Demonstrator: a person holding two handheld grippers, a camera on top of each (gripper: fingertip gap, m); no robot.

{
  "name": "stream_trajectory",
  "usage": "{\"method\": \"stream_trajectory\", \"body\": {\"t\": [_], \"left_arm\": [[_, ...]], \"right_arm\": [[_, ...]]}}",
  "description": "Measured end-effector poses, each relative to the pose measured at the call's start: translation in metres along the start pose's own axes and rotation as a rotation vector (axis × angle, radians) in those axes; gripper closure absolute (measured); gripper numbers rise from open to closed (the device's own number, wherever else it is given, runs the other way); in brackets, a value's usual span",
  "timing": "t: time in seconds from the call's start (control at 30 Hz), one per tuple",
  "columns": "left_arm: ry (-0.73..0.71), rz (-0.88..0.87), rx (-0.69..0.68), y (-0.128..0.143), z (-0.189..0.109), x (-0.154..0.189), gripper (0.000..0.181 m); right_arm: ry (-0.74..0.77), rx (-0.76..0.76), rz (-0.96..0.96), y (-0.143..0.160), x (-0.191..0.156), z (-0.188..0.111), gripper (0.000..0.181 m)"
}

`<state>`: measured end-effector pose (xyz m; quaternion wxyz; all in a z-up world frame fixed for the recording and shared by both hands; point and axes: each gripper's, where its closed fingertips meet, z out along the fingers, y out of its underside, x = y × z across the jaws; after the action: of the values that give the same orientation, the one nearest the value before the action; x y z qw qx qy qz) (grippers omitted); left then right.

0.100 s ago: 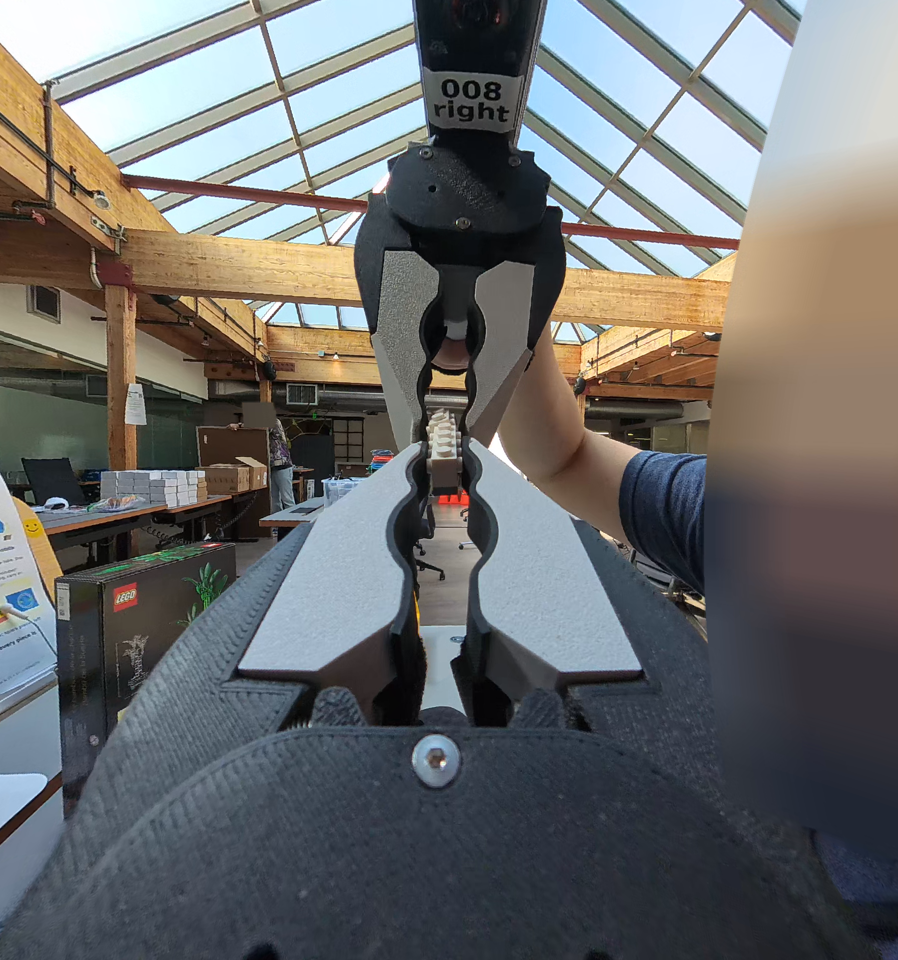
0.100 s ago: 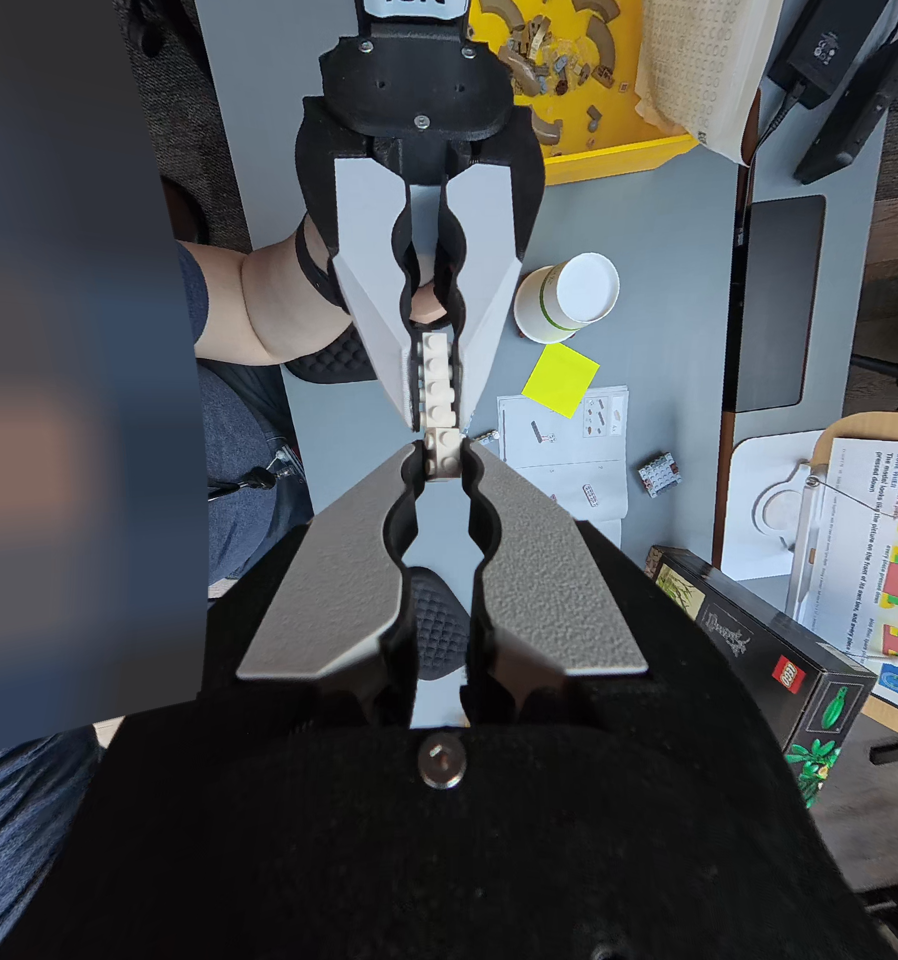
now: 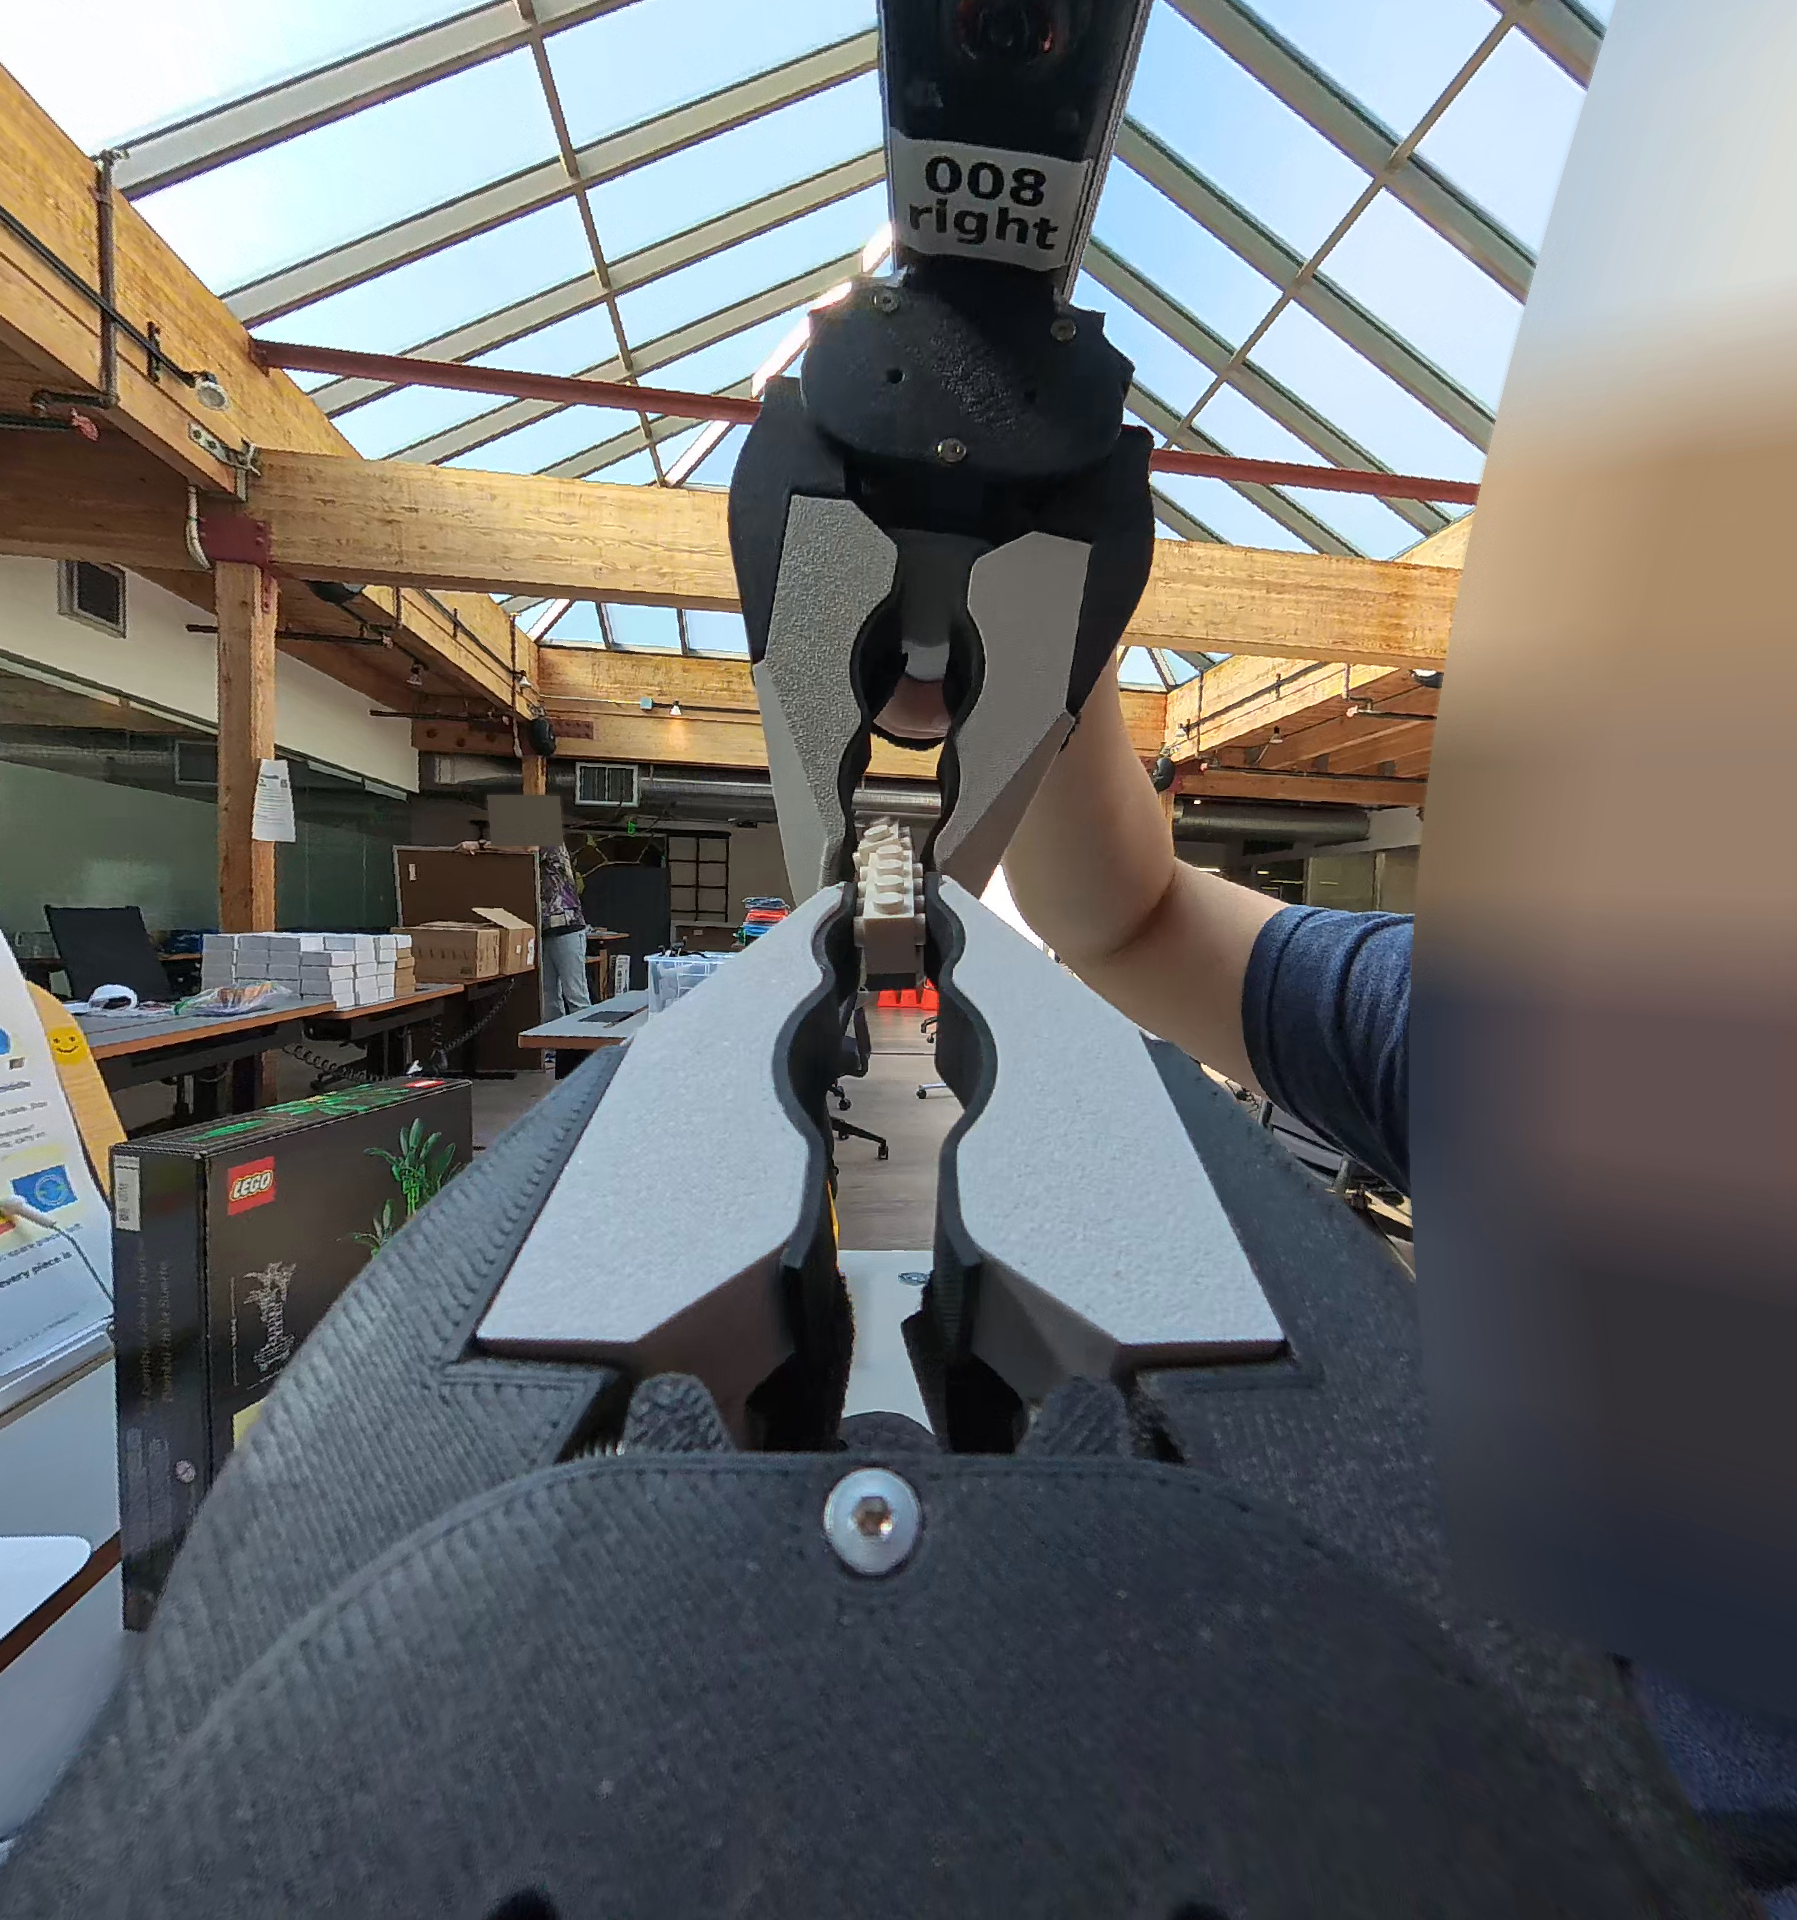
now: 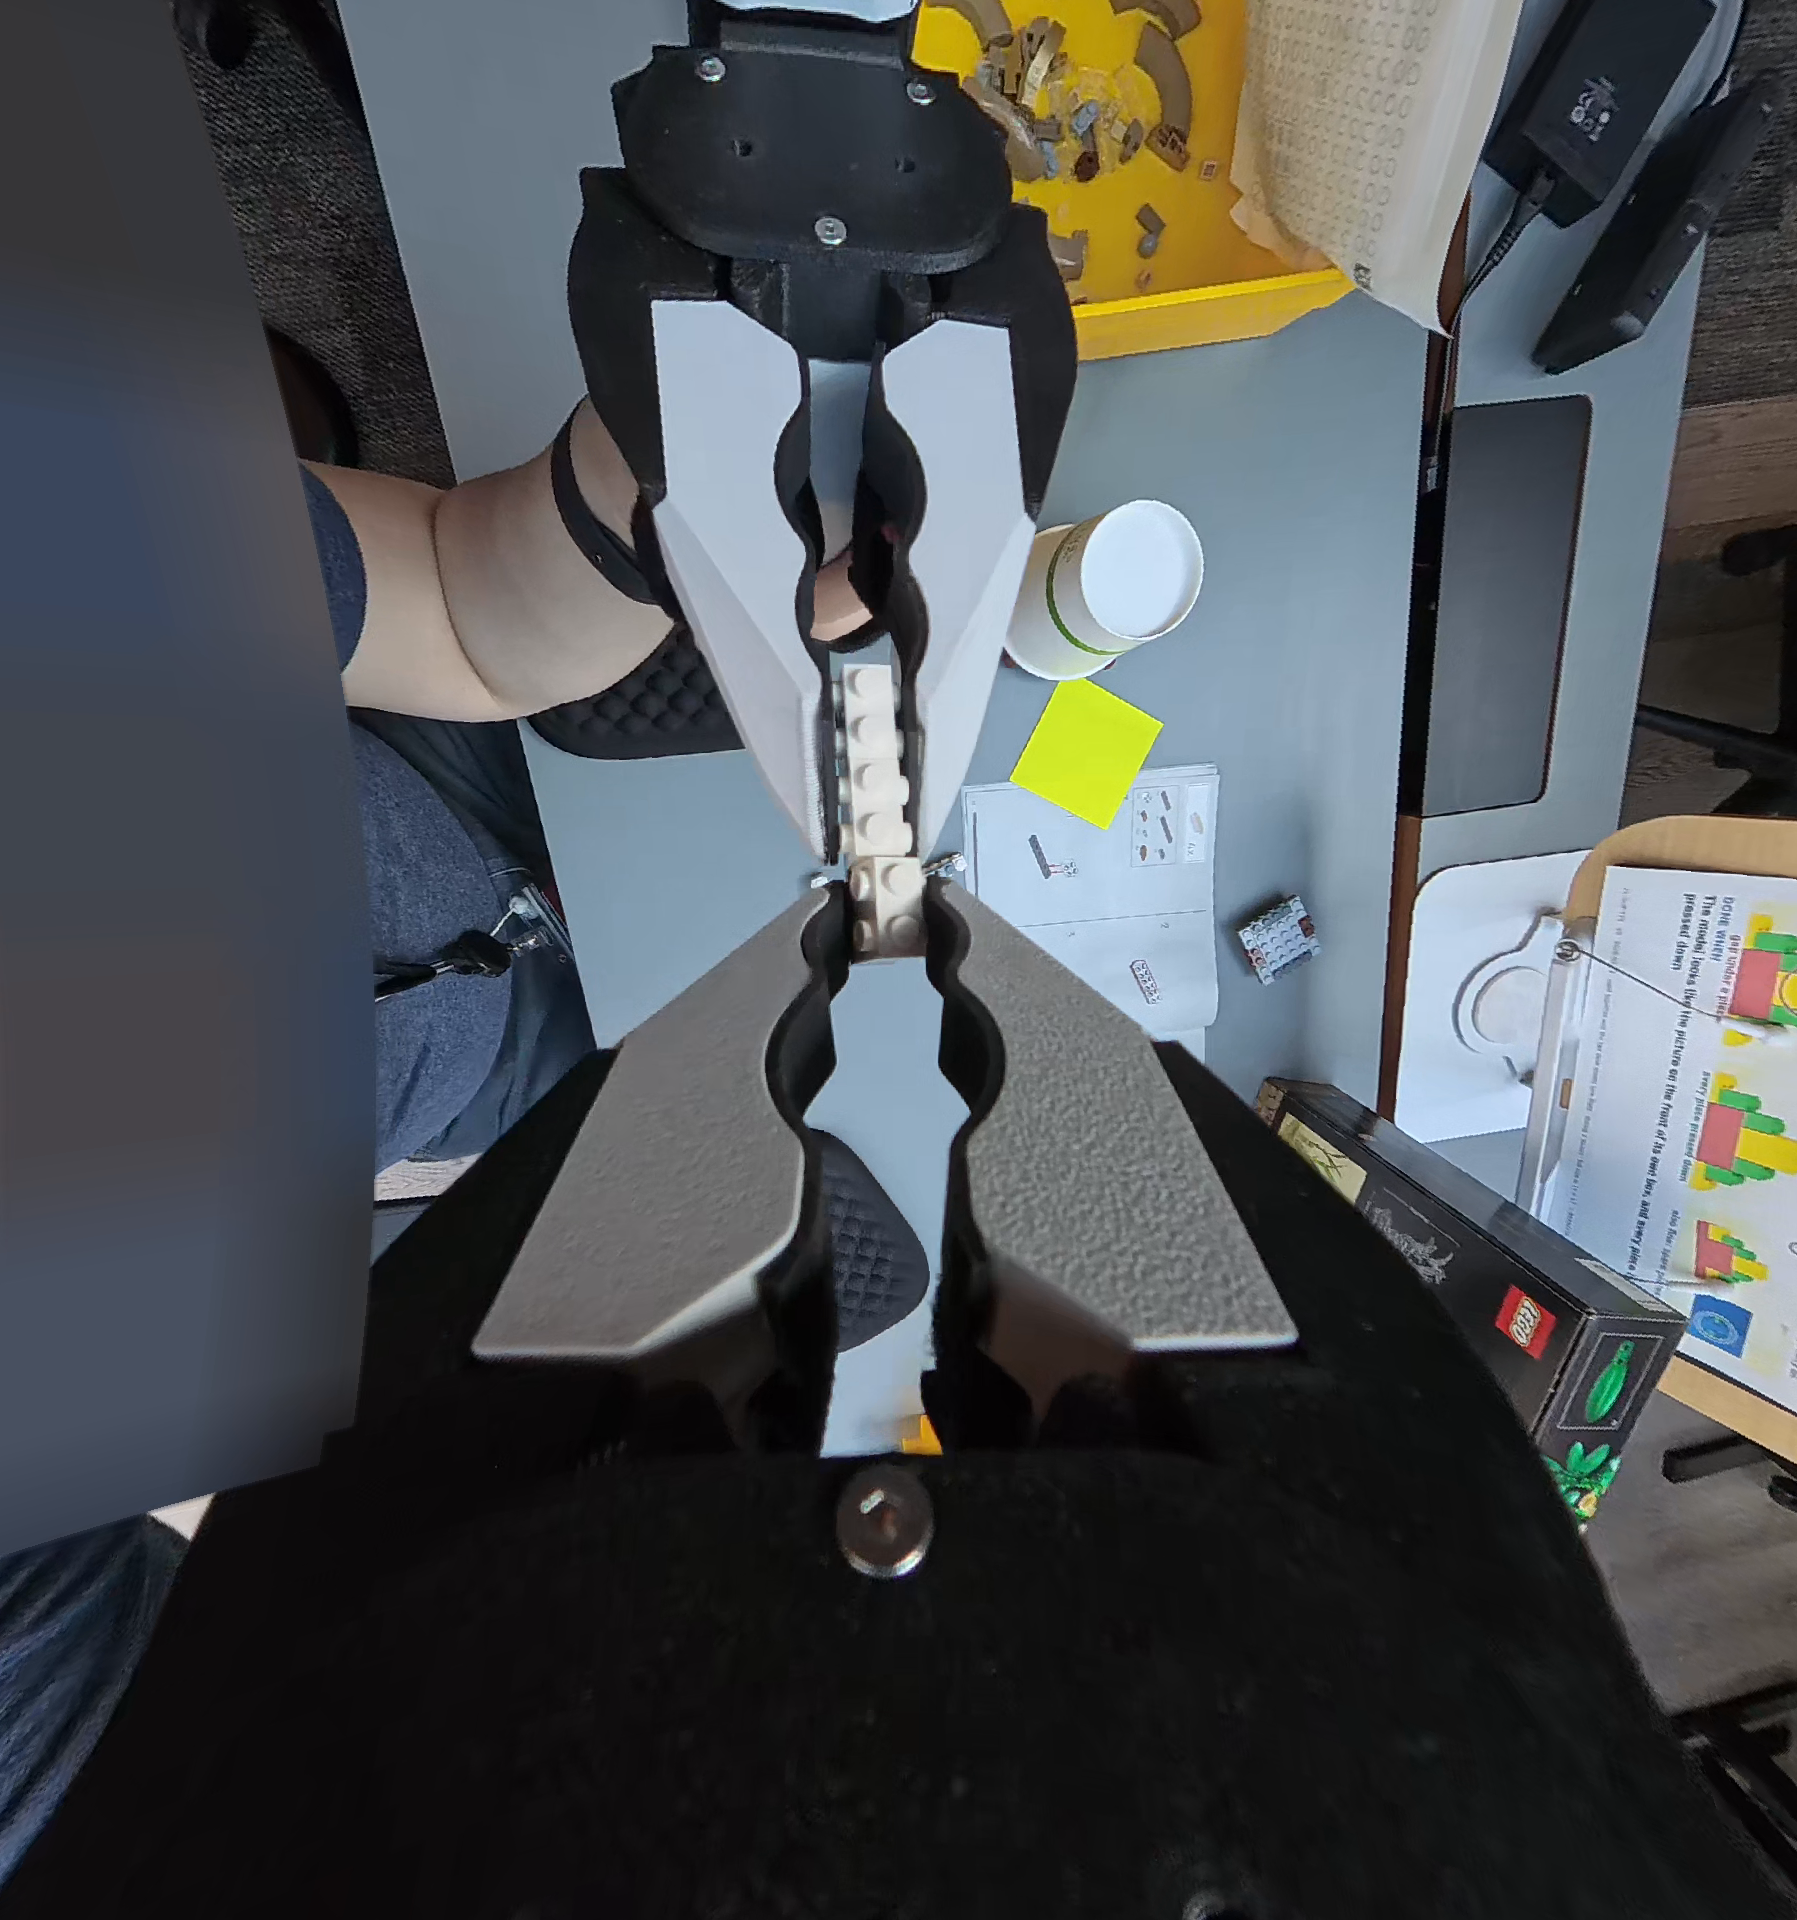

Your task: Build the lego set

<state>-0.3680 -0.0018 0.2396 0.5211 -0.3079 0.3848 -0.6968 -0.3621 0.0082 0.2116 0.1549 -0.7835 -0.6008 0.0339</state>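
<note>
white paper cup point(image 4: 1112, 587) lying beside a yellow sticky note point(image 4: 1086, 750) (grey desk point(image 4: 1237, 520)).

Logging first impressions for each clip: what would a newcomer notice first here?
Two grippers meet tip to tip in mid-air: the right gripper pinches a small tan brick, the left gripper a longer pale studded piece, and the two pieces touch end to end. Below lies a grey desk with a yellow tray of loose parts and a paper cup.
</note>
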Motion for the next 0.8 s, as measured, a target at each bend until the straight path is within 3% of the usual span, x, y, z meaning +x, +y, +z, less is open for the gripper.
{"method": "stream_trajectory", "body": {"t": [0.63,0.8], "left_arm": [[0.004,-0.062,-0.015,0.005,0.003,-0.004,0.172],[0.013,-0.063,-0.037,0.009,0.005,-0.003,0.172]], "right_arm": [[0.288,-0.149,-0.190,0.013,0.010,0.008,0.175],[0.179,-0.144,-0.089,0.018,0.005,0.011,0.175]]}}
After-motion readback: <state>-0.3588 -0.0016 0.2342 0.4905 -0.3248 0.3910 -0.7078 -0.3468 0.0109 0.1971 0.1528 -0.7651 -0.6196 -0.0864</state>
